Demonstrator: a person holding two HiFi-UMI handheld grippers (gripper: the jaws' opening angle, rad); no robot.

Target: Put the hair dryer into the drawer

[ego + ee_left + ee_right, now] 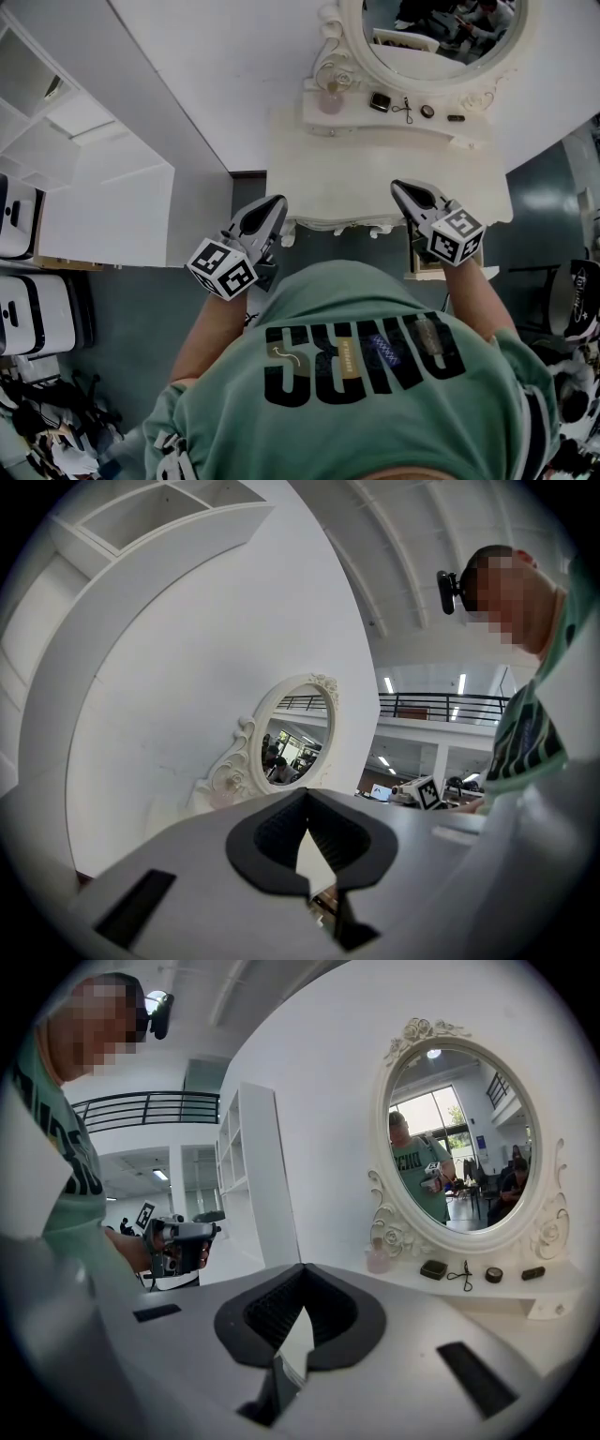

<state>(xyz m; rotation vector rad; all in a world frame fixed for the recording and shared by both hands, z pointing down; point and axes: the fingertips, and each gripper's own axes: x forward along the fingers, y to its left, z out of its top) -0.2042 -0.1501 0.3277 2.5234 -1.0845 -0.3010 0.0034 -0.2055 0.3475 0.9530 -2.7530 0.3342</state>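
Left gripper (273, 208): you've got it clenched, tips meeting, nothing in it. It sits just off the front edge of the dressing table (375, 178).
Right gripper (403, 190): clamped tight too and empty, tip over the table's front right.
Hair dryer: honestly can't find it in any view.
Drawer: no clear look. A wood-toned edge (424, 267) peeks out under that right claw, mostly covered, so can't say what it is.
Shelf stuff: pink bottle (330, 98) plus small dark bits, too tiny to name.
Mirror (441, 33): top cut off in the head view.
Table front: lower part hidden behind your shirt (375, 375).
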